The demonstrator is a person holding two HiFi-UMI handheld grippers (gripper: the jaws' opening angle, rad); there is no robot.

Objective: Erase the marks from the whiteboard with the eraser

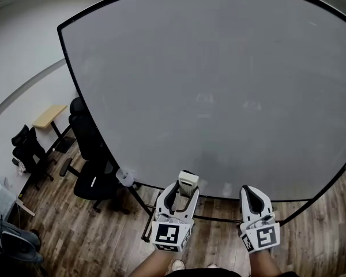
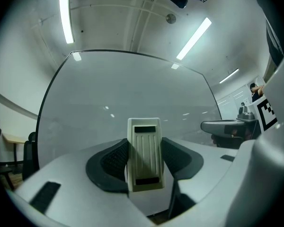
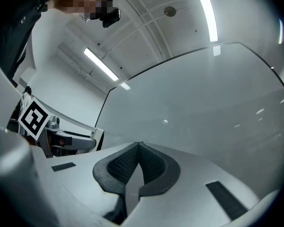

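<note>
Room with wood-plank floor (image 1: 75,235), pale walls and ceiling strip lights (image 2: 64,13). Item: large black-framed whiteboard (image 1: 219,85) on a stand, mostly clean, with faint grey smudges (image 1: 205,100) near mid-board; no script on it can be read. Item: black office chairs (image 1: 89,149), left of the board. Item: left tool (image 1: 186,187), clenched on a cream plastic eraser (image 2: 144,155) that stands upright between the two pads, level with the board's lower edge; contact with the board cannot be told. Item: right tool (image 1: 249,192), pads pressed tip to tip with nothing between them, just beside the left, low before the board. Each tool carries a cube printed with black-and-white square markers (image 1: 166,235).
</note>
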